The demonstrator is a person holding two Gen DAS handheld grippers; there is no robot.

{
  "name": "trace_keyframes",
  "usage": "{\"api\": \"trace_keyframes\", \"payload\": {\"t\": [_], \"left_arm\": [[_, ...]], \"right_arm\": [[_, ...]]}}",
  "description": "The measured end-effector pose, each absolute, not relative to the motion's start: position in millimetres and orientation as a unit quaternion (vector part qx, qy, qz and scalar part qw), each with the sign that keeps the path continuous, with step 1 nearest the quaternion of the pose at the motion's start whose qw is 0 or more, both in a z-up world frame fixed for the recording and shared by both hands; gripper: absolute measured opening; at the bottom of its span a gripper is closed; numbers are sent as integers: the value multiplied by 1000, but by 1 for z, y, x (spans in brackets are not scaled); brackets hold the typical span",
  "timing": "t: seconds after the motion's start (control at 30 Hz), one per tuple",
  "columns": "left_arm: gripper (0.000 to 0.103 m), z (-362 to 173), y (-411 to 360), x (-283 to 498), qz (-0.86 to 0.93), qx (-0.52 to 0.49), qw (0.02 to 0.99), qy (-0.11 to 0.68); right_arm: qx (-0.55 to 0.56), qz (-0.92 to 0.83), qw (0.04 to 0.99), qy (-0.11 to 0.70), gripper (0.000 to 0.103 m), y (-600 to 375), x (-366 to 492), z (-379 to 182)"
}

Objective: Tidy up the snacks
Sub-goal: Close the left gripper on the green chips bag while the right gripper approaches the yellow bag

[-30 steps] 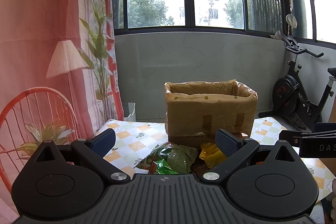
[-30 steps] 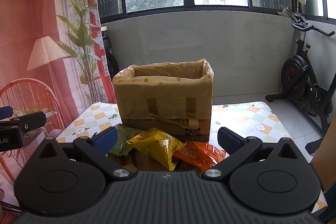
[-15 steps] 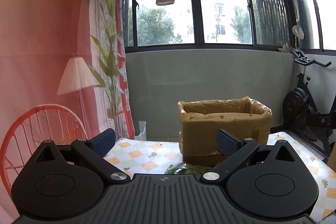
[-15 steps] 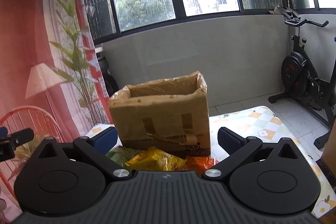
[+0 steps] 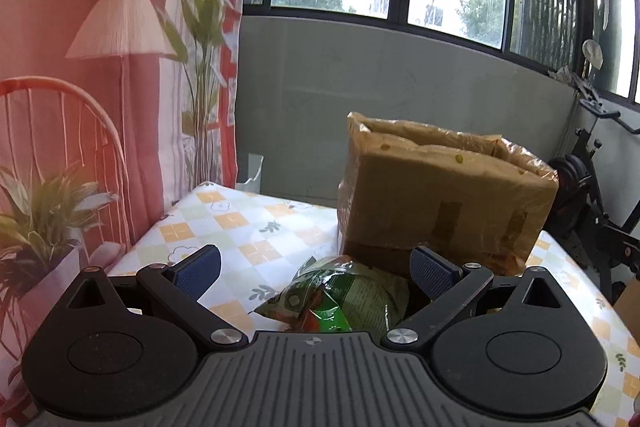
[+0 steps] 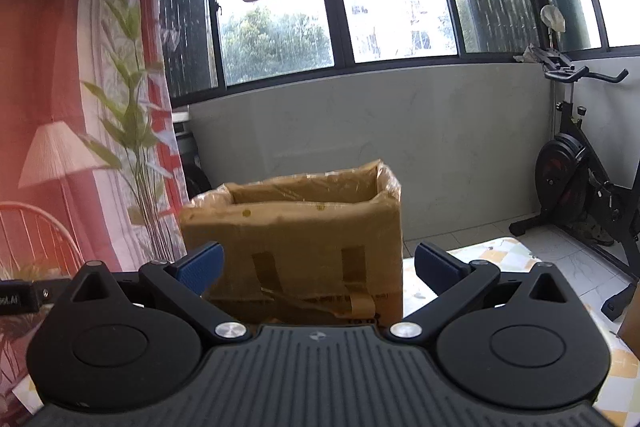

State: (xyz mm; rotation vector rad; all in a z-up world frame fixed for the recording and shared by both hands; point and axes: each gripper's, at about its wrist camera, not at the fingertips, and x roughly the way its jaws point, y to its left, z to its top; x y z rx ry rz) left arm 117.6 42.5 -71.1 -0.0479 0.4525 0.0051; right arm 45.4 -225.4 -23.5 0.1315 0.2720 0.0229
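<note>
Green snack bag [image 5: 340,301] between left hand-held gripper [image 5: 316,265] pads

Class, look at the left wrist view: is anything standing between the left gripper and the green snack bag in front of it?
Nothing visible does. The left gripper, jaws open, faces the green snack bag directly; the brown cardboard box stands behind the bag.

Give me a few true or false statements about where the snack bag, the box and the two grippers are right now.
1. The left gripper is open. True.
2. The green snack bag is inside the cardboard box. False: it lies on the checked tablecloth in front of the box.
3. The cardboard box is open at the top. True.
4. The right gripper is shut on a yellow packet. False: it is open and holds nothing.
5. An exercise bike stands on the floor to the right of the table. True.
</note>
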Motion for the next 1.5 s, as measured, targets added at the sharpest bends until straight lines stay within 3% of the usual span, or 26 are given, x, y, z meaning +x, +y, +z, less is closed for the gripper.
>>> {"api": "trace_keyframes", "payload": {"t": [0.4, 0.7, 0.77, 0.87, 1.13, 1.37, 1.5], "left_arm": [[95, -147, 34, 164, 12, 2, 938, 345], [94, -167, 43, 165, -8, -26, 930, 367], [76, -166, 45, 161, -27, -42, 932, 360], [68, -160, 41, 152, -36, -33, 937, 347], [66, -143, 36, 137, -28, -21, 952, 304], [66, -138, 35, 129, -35, -19, 959, 280], [66, -140, 40, 126, -32, -28, 960, 276]], "right_arm": [[61, 5, 976, 211, 103, -232, 80, -90], [77, 15, 967, 242, 103, -233, 76, -116], [73, 20, 966, 247, 102, -231, 77, -117], [62, 22, 965, 254, 102, -229, 79, -118], [36, 37, 967, 249, 96, -221, 77, -117], [-55, 66, 972, 217, 94, -208, 74, -111], [-103, 89, 966, 221, 87, -199, 82, -115]]}}
